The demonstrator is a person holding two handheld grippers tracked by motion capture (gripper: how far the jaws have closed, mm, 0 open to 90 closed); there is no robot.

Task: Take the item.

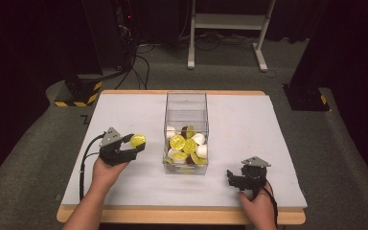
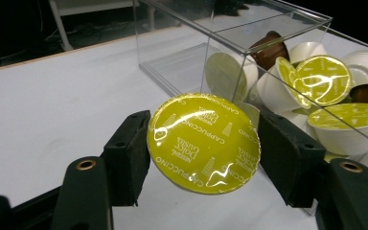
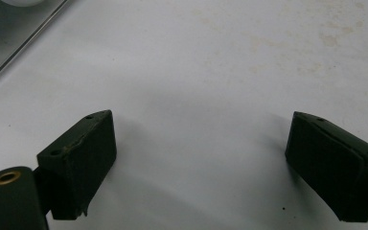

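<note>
Capsule (image 2: 203, 143): round, glossy yellow foil lid

The tabletop (image 1: 249, 134) is pale grey-white with a wooden edge showing along its near and far sides. A clear box (image 1: 186, 103) stands directly on it at about the middle, open at the top, with its long side running away from the person. Seen close in the right gripper view, the tabletop (image 3: 249, 57) shows faint brownish stains on the white.
</note>
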